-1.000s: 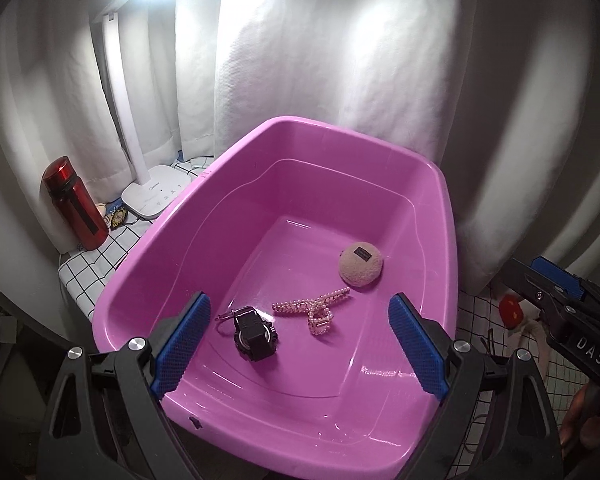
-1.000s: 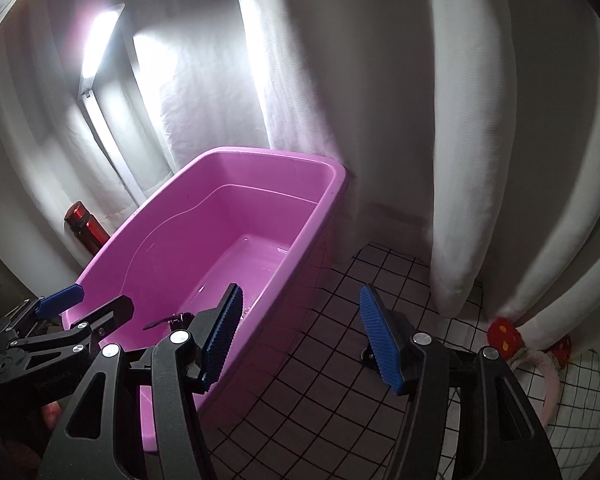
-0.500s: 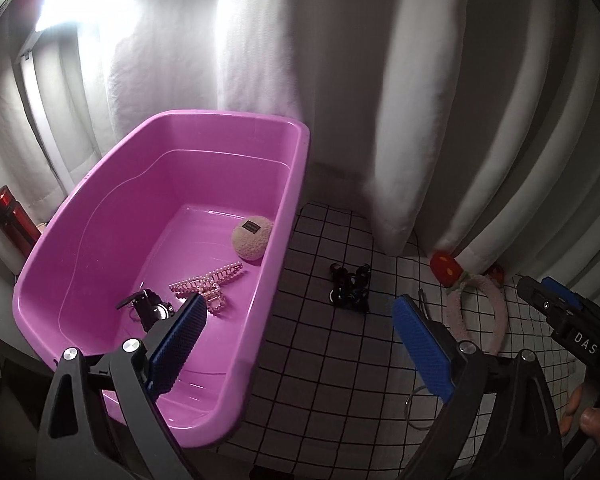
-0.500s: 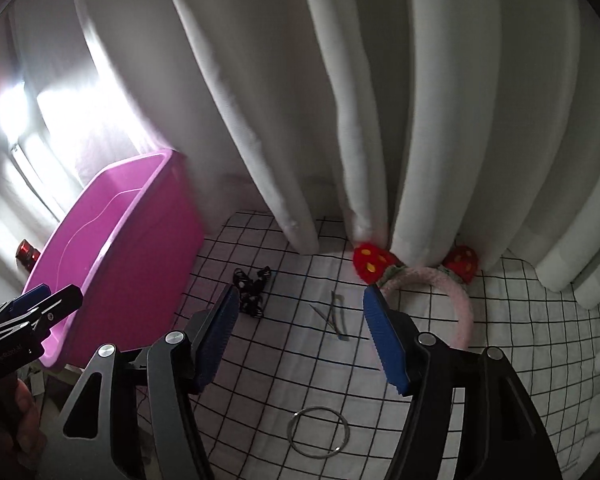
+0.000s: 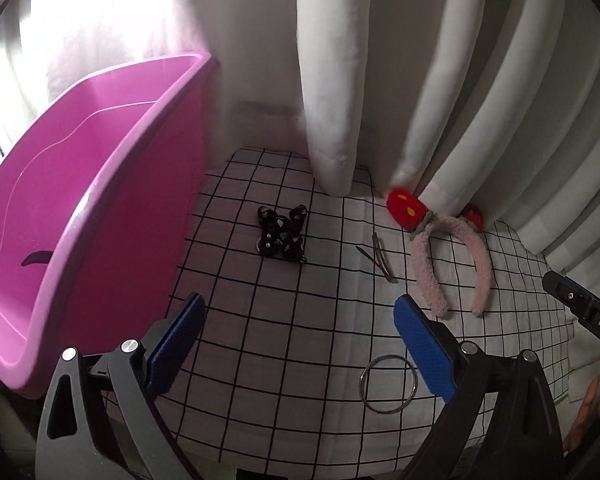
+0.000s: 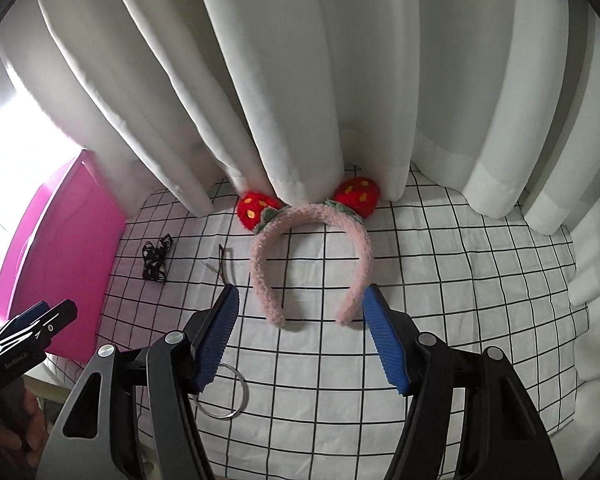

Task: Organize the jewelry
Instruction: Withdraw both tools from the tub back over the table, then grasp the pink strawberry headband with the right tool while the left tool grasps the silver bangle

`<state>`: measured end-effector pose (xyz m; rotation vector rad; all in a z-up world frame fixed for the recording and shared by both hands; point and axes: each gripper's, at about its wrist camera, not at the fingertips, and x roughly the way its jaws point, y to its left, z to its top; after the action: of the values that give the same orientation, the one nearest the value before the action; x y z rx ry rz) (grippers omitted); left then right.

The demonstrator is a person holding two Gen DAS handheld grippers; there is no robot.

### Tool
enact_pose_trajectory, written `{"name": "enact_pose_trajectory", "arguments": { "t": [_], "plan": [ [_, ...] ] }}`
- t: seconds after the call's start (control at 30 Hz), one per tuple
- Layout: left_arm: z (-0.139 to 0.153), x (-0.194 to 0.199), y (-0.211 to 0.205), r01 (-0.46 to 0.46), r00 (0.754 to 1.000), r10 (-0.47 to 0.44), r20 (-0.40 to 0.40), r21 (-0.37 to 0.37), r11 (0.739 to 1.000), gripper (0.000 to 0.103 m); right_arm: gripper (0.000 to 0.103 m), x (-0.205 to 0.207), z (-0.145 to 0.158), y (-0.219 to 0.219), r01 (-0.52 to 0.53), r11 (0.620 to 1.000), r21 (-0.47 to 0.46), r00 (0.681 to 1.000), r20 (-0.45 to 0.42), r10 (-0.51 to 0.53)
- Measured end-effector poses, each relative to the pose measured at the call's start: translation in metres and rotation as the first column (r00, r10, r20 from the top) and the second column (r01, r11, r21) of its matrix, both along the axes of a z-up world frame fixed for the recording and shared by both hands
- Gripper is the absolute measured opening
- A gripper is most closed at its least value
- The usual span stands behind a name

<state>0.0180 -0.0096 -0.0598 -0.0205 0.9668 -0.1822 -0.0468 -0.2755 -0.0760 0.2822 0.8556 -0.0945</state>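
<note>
A pink fuzzy headband (image 6: 310, 256) with red strawberry ears lies on the checked cloth by the curtain; it also shows in the left wrist view (image 5: 452, 256). A black bow (image 5: 282, 235) (image 6: 155, 260), thin hair pins (image 5: 380, 258) (image 6: 222, 264) and a metal ring (image 5: 389, 384) (image 6: 222, 390) lie on the cloth. The pink tub (image 5: 72, 208) (image 6: 56, 264) stands at the left. My left gripper (image 5: 296, 344) is open and empty above the cloth. My right gripper (image 6: 302, 340) is open and empty, just in front of the headband's ends.
White curtains (image 6: 300, 80) hang along the back and right of the checked tablecloth (image 6: 440, 300). The cloth's front edge drops off near the grippers. A dark item (image 5: 38, 257) shows inside the tub.
Both grippers have swung right, away from the tub, over the checked cloth. The headband, bow, pins and ring have come into view. Both stay open.
</note>
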Motion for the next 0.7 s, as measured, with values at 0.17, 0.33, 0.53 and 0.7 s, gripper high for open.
{"name": "enact_pose_trajectory", "arguments": {
  "t": [0.17, 0.33, 0.53, 0.7],
  "plan": [
    [-0.024, -0.009, -0.021, 0.014, 1.000, -0.013, -0.025, 0.009, 1.000, 0.093, 0.062, 0.005, -0.023, -0.016, -0.010, 1.000, -0.001, 0.999, -0.037, 0.010],
    [-0.052, -0.021, -0.037, -0.001, 0.998, 0.002, -0.066, 0.011, 1.000, 0.093, 0.062, 0.017, -0.044, -0.027, -0.050, 0.999, -0.013, 0.997, -0.062, 0.050],
    [-0.080, -0.039, -0.060, -0.011, 0.991, 0.016, -0.129, 0.035, 0.999, 0.093, 0.062, 0.036, -0.064, -0.043, -0.094, 0.996, -0.007, 0.992, -0.080, 0.094],
    [-0.095, -0.049, -0.076, -0.037, 0.989, 0.041, -0.143, 0.029, 0.999, 0.093, 0.062, 0.054, -0.078, -0.052, -0.136, 0.991, -0.013, 0.987, -0.087, 0.134]
  ]
}}
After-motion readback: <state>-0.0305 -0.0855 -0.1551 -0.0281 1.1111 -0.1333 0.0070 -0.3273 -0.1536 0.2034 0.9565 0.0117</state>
